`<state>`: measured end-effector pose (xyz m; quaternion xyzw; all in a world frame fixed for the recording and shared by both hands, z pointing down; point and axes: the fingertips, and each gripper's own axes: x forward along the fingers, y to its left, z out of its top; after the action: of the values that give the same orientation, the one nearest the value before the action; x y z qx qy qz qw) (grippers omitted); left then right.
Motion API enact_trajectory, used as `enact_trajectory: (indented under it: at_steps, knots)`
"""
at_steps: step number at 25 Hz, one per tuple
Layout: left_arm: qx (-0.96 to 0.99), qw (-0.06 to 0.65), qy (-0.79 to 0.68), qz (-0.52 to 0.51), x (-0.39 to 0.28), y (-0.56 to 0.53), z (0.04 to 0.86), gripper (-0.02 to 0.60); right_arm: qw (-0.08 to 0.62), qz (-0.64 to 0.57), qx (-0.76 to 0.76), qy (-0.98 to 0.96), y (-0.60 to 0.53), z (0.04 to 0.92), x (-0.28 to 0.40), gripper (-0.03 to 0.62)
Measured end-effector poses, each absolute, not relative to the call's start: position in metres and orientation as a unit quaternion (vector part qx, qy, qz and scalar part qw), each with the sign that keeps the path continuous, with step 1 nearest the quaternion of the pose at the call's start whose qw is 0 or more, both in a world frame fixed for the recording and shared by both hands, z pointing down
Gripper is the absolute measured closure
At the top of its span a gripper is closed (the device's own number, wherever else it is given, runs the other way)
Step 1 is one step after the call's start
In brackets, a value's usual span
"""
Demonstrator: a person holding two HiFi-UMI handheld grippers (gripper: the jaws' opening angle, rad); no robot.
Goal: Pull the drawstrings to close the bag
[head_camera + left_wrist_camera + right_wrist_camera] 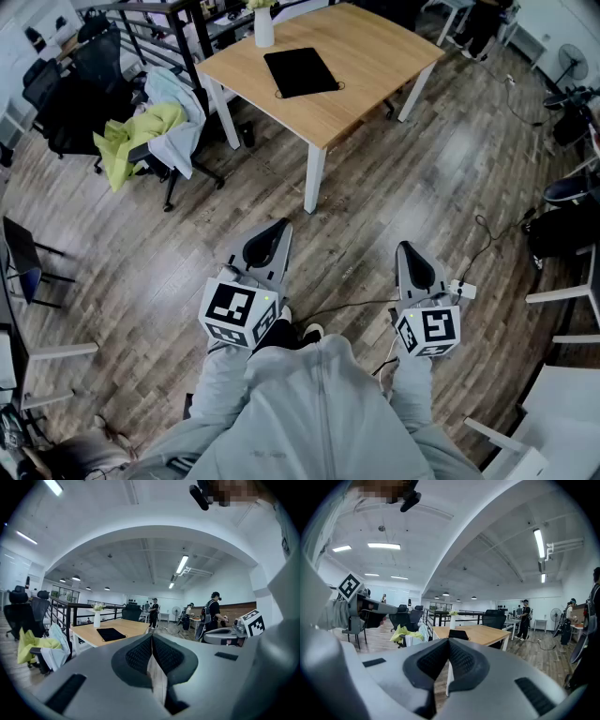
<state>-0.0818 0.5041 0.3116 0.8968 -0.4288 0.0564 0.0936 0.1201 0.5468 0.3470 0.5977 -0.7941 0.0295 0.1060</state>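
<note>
On a plank floor [441, 169] stands a wooden table [375, 56] bearing a black bag [300, 71]. Left gripper [280, 228] and right gripper [404, 249] are clenched, empty.

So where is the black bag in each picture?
Head view: the black bag lies flat on the wooden table, at the top middle.
Left gripper view: the bag is left of the middle, low down on the table.
Right gripper view: the bag is near the middle of the picture.
Shared landmark: the white vase stands on the table beside the bag.
</note>
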Motion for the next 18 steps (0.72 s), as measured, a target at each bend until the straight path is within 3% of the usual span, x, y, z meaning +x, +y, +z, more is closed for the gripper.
enact_trajectory:
  at_steps: [18]
  knots:
    - [0.884,0.115,-0.449,0.069,-0.075,0.487,0.345,0.554,0.097,0.050,0.577,-0.809,0.539,0.367,0.130,0.571]
